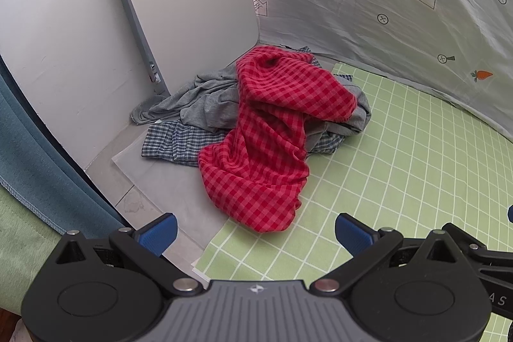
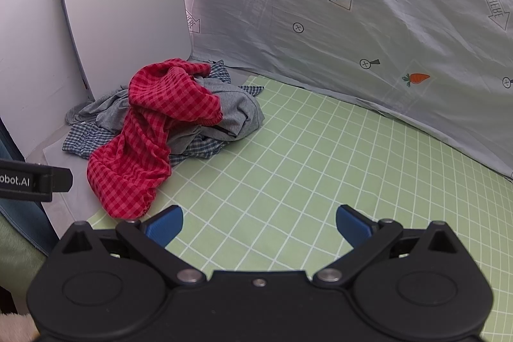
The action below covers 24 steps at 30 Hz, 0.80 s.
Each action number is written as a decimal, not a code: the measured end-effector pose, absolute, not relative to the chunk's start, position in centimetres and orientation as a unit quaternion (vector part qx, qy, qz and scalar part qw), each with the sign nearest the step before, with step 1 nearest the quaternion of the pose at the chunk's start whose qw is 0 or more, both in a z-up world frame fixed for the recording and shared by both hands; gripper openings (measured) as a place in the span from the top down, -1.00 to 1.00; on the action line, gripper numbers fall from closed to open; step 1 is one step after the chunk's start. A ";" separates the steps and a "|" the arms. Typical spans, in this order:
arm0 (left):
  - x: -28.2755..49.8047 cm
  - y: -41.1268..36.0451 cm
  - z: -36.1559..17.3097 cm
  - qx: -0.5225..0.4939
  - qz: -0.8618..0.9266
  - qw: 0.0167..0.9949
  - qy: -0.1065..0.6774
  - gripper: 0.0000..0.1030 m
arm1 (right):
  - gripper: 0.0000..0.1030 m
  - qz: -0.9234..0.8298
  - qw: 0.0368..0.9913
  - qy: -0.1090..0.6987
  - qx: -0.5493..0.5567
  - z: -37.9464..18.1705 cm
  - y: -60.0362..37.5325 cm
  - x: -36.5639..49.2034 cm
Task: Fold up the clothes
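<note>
A red checked garment (image 1: 269, 143) (image 2: 144, 143) lies crumpled across a pile in the far left corner. Under it are a grey garment (image 1: 205, 101) (image 2: 234, 111) and a blue-white plaid one (image 1: 173, 143) (image 2: 198, 146). My left gripper (image 1: 256, 234) hovers open just short of the red garment's near end, nothing between its blue fingers. The right gripper (image 2: 259, 225) is open too, over the green grid mat (image 2: 320, 165), with the red cloth's hem just left of its left finger. Part of the left gripper's body (image 2: 35, 181) shows at the left edge of the right wrist view.
The green grid mat (image 1: 400, 149) covers the table to the right. A grey sheet with carrot prints (image 1: 384, 5) (image 2: 352, 21) hangs behind. White panels (image 1: 80, 37) close the left side. A teal curtain (image 1: 35, 156) hangs at the near left.
</note>
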<state>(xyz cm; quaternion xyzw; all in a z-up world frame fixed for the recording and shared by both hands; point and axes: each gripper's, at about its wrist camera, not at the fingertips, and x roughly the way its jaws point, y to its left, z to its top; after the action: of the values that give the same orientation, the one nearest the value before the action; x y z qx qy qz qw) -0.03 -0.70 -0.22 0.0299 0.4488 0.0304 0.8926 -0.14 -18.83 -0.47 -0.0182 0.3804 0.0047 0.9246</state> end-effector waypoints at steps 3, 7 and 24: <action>0.0 -0.9 -0.3 0.033 0.027 0.893 0.449 -1.00 | -1.00 0.005 0.924 0.381 -0.018 -0.5 -19.0 -0.1; 0.0 -0.8 -0.3 0.034 0.026 0.892 0.450 -1.00 | -1.00 0.004 0.924 0.382 -0.017 -0.5 -18.9 -0.1; -0.2 -0.5 -0.7 0.038 0.025 0.888 0.457 -1.00 | -1.00 0.009 0.922 0.386 -0.014 -0.6 -18.7 -0.1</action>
<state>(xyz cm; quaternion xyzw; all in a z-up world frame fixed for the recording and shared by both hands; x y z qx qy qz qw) -0.23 -0.53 -0.71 0.0380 0.4567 0.0249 0.8885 -0.09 -18.73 -0.63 -0.0141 0.3863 0.0086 0.9222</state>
